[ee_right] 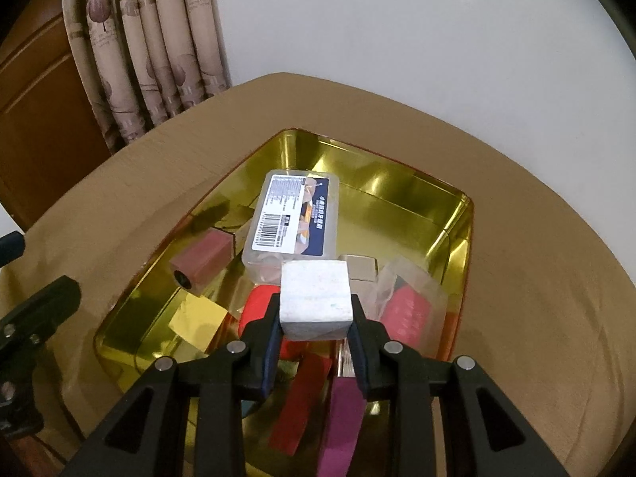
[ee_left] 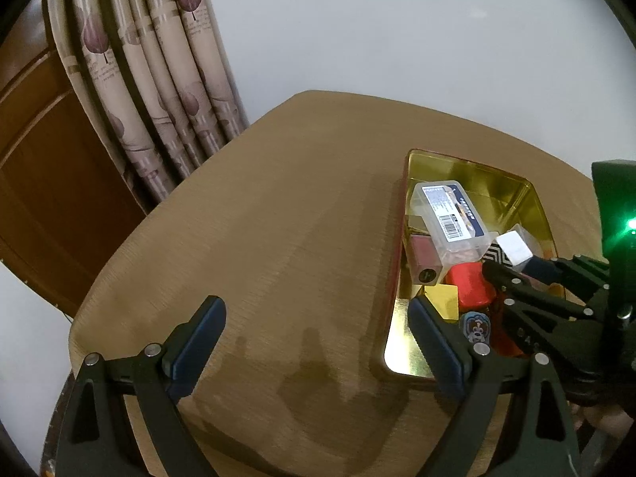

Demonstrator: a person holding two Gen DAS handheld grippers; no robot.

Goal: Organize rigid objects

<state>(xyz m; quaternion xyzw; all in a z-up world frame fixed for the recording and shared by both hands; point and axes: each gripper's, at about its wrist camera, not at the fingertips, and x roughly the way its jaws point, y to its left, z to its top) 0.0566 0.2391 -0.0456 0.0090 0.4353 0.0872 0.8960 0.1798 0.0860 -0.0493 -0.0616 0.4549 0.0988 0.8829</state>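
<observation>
The right gripper [ee_right: 317, 328] is clenched on the flat sides of a white cube [ee_right: 316, 298], seemingly stiff, light and smooth, above the crowded gold tin [ee_right: 457, 214], while the left gripper [ee_left: 314, 342] hangs released over the desk [ee_left: 258, 218].

Only print worth noting: label on clear plastic case [ee_right: 292, 220] in gold tin [ee_right: 457, 214], approx centre of tin. Label has barcode at its 7 o'clock end, block of small white text at 11 o'clock, dark blue panel w/ vertical line of white characters along 3 o'clock side; all too small/blurred to read. Same label in left wrist view [ee_left: 451, 214], barcode visible, digits illegible. Curtain [ee_right: 159, 39] at 10 o'clock carries faint script under leaf prints, unreadable. No brand or number legible anywhere.
</observation>
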